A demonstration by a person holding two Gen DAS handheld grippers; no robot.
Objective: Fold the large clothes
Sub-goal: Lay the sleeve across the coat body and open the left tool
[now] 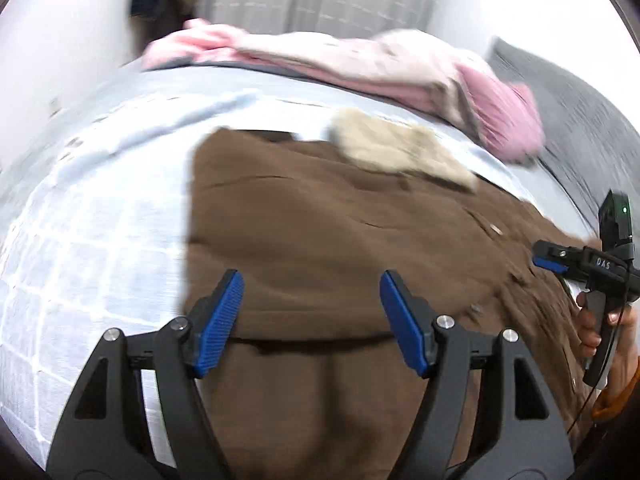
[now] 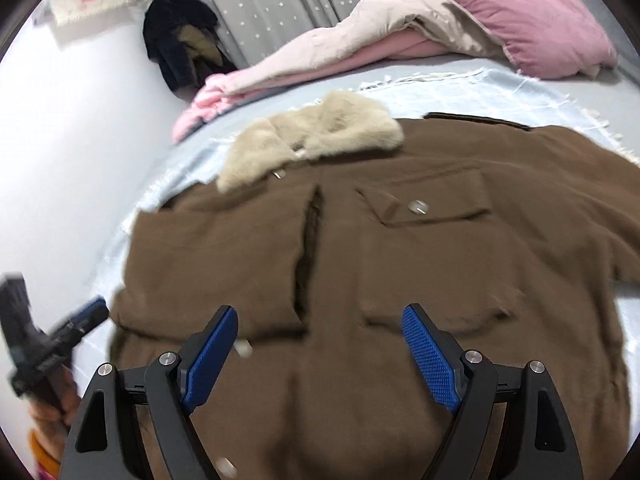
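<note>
Bedspread (image 2: 460, 92) first, at your far left: its pale checked cloth gives you a broad flat surface, which looks like the reason the coat (image 2: 360, 264) lies spread on it, front up. In the left wrist view the coat's left edge runs straight, with what looks like a sleeve laid inward over the body, so one side seems partly folded already.

Your left gripper (image 1: 312, 312) hovers over that lower left part of the coat with its jaws apart and nothing between them; no cloth touches the blue pads (image 1: 222, 320). From the right wrist view it shows at the left edge, just beside the coat's hem corner.

Moving right, the front opening runs down the middle, the fur collar (image 2: 316, 136) lies at the top, and a buttoned chest pocket (image 2: 424, 200) sits right of centre. The pocket flap is shut, so you cannot tell what, if anything, is in it. No basket or box shows in either view.

Your right gripper (image 2: 320, 348) hangs above the lower middle of the coat, jaws wide and empty too. The coat's right side stretches out unfolded past it, so that is probably your next grab.

Beyond, a pink pile (image 2: 400, 32) sits well apart from the coat.
</note>
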